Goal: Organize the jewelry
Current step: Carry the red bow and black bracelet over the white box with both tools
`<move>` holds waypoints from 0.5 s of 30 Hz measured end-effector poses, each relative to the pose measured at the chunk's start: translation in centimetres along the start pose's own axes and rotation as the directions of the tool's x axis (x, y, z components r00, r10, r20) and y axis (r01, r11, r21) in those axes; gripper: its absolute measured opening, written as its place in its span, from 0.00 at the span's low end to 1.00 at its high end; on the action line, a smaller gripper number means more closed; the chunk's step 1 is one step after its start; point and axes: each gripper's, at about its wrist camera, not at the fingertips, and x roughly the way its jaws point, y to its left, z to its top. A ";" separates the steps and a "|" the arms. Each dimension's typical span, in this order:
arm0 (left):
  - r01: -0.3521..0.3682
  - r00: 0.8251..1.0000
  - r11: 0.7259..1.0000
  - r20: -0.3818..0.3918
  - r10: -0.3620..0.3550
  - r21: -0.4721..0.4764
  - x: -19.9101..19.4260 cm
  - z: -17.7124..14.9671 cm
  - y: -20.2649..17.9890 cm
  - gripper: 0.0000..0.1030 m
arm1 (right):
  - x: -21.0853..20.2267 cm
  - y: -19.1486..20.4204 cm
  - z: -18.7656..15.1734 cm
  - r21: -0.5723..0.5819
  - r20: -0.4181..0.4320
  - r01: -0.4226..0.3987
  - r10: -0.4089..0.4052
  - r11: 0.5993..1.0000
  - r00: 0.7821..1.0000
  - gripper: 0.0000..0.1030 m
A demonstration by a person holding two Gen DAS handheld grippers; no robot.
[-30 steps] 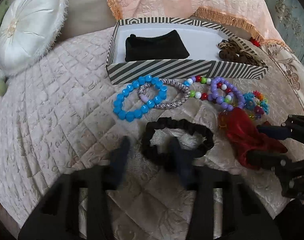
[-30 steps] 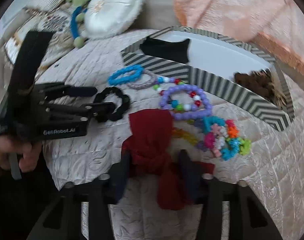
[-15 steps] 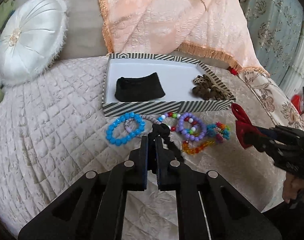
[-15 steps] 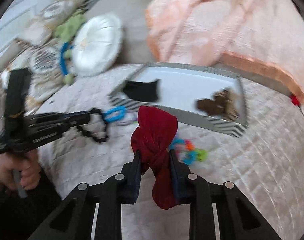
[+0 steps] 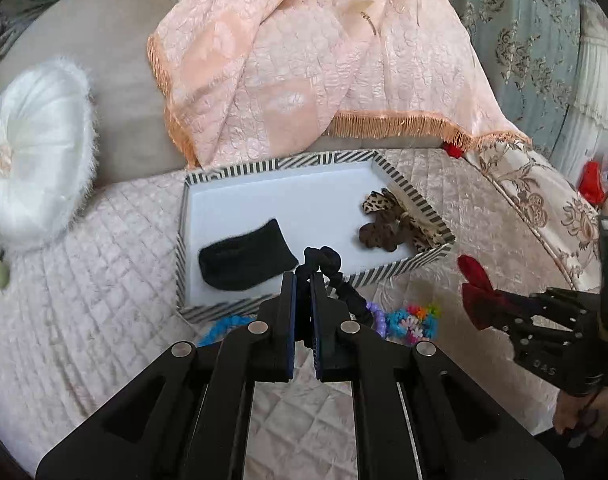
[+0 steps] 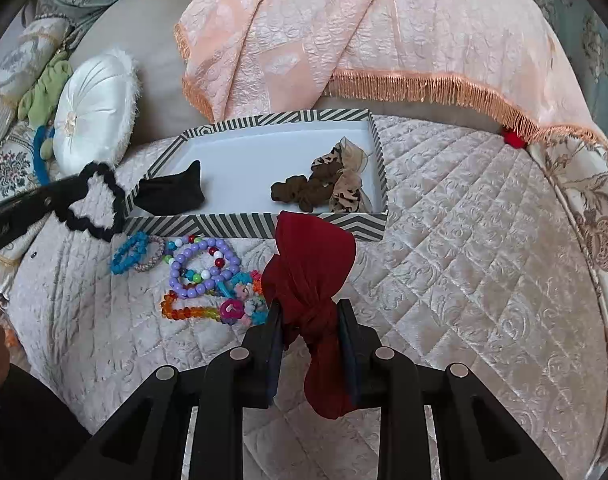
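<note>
- The black scrunchie (image 5: pixel 327 270) hangs pinched in the left gripper (image 5: pixel 302 286), whose jaws are clenched tight on it; it is lifted clear of the bed, in front of the near wall of the striped box (image 5: pixel 399 270).
- From the right wrist view the same black scrunchie (image 6: pixel 98 200) shows as an open loop at the tip of the left gripper (image 6: pixel 70 196), just left of the box.
- The red cloth bow (image 6: pixel 309 276) is clamped at its knot in the right gripper (image 6: pixel 309 326), jaws grasping it, held above the bed near the box's front wall.
- Inside the striped box (image 6: pixel 240 226) lie a black cloth piece (image 6: pixel 172 196) at the left and a brown scrunchie (image 6: pixel 300 192) touching a leopard-print bow (image 6: pixel 345 184) at the right.
- On the quilted bed (image 6: pixel 463 260), just before the box, lie a blue bead bracelet (image 6: pixel 130 252), a purple bead bracelet (image 6: pixel 202 268), an orange bead bracelet (image 6: pixel 188 312) and a multicoloured hair tie (image 6: pixel 244 300), bunched together.
- A white round cushion (image 6: pixel 96 112) sits to the left; a peach fringed throw (image 6: pixel 363 28) drapes behind the box.
</note>
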 end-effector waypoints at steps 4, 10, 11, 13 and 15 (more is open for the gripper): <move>0.005 0.997 0.998 -0.075 -0.010 -0.067 2.0 -0.8 -0.2 0.05 | 0.2 0.4 0.1 -0.006 0.006 0.028 -0.028 1.000 1.000 0.23; -0.030 0.994 0.998 -0.103 0.024 -0.060 2.9 -1.2 -0.8 0.05 | -0.3 0.9 0.7 -0.027 0.053 0.110 -0.108 0.994 0.993 0.23; -0.022 0.994 0.997 -0.108 0.014 -0.073 3.0 -1.2 -0.7 0.05 | -0.4 0.9 0.8 -0.026 0.059 0.118 -0.116 0.993 0.992 0.23; -0.017 0.994 0.997 -0.108 0.008 -0.081 3.1 -1.3 -0.8 0.05 | -0.4 1.1 1.0 -0.025 0.062 0.122 -0.120 0.992 0.991 0.23; -0.018 0.995 0.996 -0.103 0.009 -0.082 3.0 -1.2 -0.8 0.05 | -0.3 1.2 1.1 -0.027 0.063 0.130 -0.128 0.991 0.990 0.23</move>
